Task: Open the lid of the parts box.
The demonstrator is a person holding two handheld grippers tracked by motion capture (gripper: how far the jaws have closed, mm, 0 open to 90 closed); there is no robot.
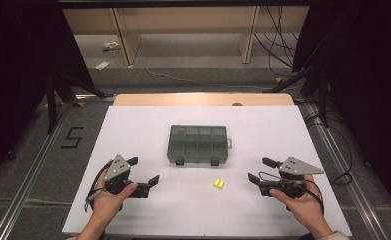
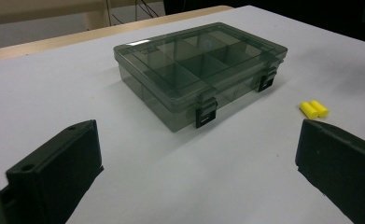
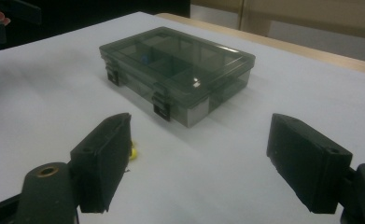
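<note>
High view first: both grippers rest low on the white table (image 1: pixel 133 130), jaws spread wide and nothing between them. The left gripper (image 1: pixel 144 172) sits at the near left, the right gripper (image 1: pixel 261 170) at the near right, and they point inward toward each other. Between them, a little closer to the right one, lie two small yellow earplugs (image 1: pixel 218 183), side by side and touching. Just beyond those stands the smoky compartment box (image 1: pixel 198 144), lid shut, both front latches facing the person, its long axis running across the table. A black "5" (image 1: pixel 73 137) is marked on the floor at left. Left gripper view now: jaws open and empty, the box (image 2: pixel 199 70) ahead and the earplugs (image 2: pixel 314 109) off to the right, just past the right-hand jaw. Raised lettering on the lid's corner is too faint to read. Right gripper view: jaws apart again, holding nothing, the box (image 3: pixel 178 70) ahead, one yellow plug (image 3: pixel 132 151) peeking out beside the left-hand jaw. I'd judge the right hand has the shorter reach.
</note>
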